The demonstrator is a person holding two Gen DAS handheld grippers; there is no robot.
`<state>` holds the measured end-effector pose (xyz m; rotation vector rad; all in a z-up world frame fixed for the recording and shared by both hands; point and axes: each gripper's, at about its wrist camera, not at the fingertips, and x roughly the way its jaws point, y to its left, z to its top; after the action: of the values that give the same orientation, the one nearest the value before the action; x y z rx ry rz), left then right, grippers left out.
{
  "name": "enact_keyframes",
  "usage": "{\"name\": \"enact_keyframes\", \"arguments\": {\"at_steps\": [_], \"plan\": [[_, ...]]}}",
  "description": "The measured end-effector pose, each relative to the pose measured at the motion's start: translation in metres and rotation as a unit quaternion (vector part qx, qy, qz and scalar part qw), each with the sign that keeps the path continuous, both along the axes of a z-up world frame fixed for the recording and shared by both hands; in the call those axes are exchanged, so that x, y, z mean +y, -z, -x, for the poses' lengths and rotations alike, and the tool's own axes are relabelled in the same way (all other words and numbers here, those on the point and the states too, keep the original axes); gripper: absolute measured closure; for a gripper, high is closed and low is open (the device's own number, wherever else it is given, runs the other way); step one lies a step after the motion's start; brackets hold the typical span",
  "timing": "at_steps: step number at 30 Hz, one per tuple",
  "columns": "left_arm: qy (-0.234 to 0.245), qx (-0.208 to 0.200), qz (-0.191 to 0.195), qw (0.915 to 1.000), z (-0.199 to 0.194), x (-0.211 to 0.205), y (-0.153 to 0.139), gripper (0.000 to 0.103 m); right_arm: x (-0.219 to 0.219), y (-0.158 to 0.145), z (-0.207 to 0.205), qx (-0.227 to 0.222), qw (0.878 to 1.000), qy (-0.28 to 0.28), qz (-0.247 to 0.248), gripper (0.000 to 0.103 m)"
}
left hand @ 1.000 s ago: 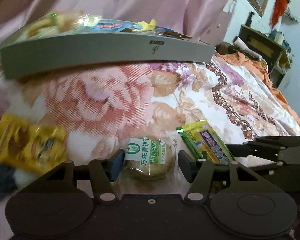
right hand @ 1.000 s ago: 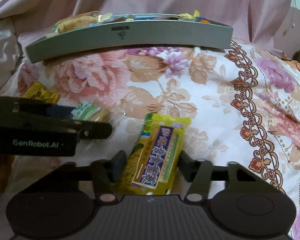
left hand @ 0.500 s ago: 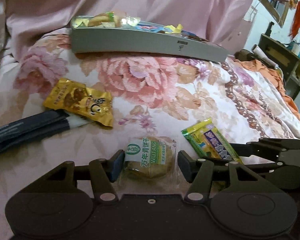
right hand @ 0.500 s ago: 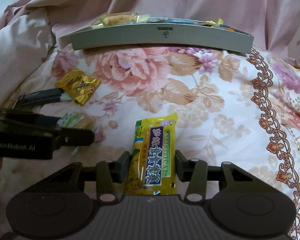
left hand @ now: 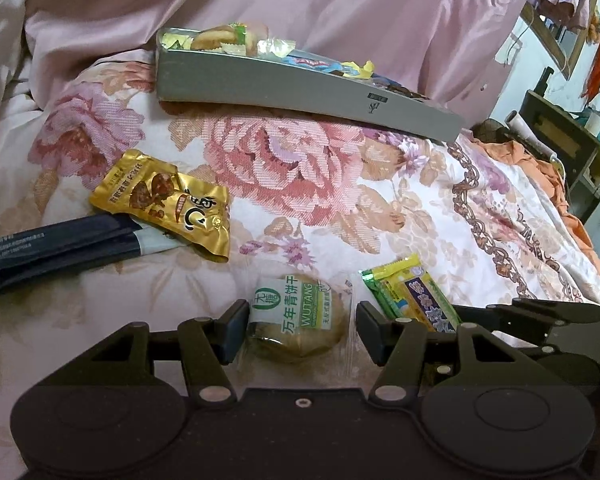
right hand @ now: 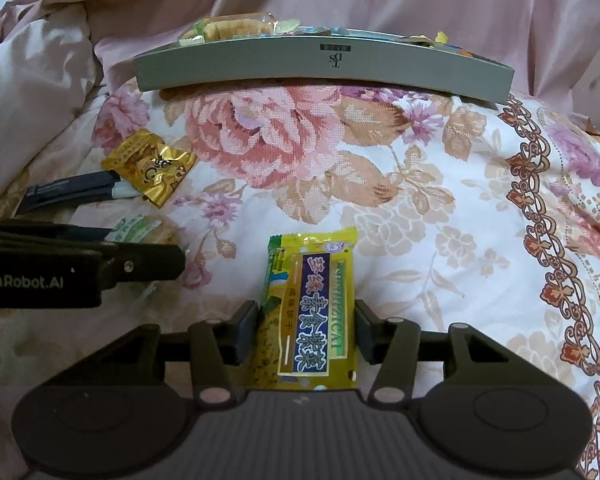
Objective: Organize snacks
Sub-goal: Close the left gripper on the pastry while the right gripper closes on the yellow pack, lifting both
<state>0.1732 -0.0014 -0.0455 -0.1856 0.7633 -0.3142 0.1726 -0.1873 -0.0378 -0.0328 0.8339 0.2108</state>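
Yellow foil sits nearest: the right gripper point(right hand: 306, 332) has its two fingers pressed against either side of a yellow biscuit packet point(right hand: 312, 304), so it looks closed on it, though the packet seems to rest on the flowered bedspread point(right hand: 440, 216). Beside it, the left gripper point(left hand: 302, 330) straddles a round biscuit in clear wrap point(left hand: 298, 322); one finger touches the wrapper, the other stands a little off, so the jaws are part-way open around it, not gripping. I judge the step in hand to be a double pick-up, with the right side ahead of the left. Farther out lie a gold packet point(left hand: 164, 204) overlapping a dark flat pouch point(left hand: 56, 244), both untouched. Farthest, against pink cloth, stands the grey tray point(right hand: 324, 68), already holding several snacks. Next, the left jaws need to close gently on the soft wrapper, then both packets must be lifted clear and carried over the tray's front wall.
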Motion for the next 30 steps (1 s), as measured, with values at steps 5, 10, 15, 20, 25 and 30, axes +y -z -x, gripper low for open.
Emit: {"name": "enact_keyframes", "arguments": {"at_steps": [5,10,15,20,25,30], "plan": [[0.009,-0.003,-0.007,0.9999,0.003,-0.004,-0.002,0.043,0.009,-0.002,0.016,-0.01,0.999,-0.007,0.031,0.051],[0.014,-0.019,-0.014,0.9996,0.01,-0.007,-0.01,0.044,0.012,-0.003,0.027,-0.024,0.997,-0.012,0.07,0.051],[0.008,-0.029,-0.01,0.9995,0.01,-0.006,-0.018,0.058,0.014,-0.008,0.035,-0.066,0.991,-0.03,0.111,0.051],[0.021,-0.012,-0.025,0.9994,0.008,-0.011,-0.008,0.056,0.009,-0.009,0.036,-0.077,0.99,-0.037,0.115,0.051],[0.032,-0.008,-0.013,0.9994,0.007,-0.013,-0.003,0.033,0.005,-0.006,0.037,-0.071,0.991,-0.039,0.102,0.051],[0.048,-0.01,-0.027,0.9984,0.003,-0.019,0.006,0.022,0.001,-0.006,0.037,-0.069,0.992,-0.042,0.094,0.051]]}}
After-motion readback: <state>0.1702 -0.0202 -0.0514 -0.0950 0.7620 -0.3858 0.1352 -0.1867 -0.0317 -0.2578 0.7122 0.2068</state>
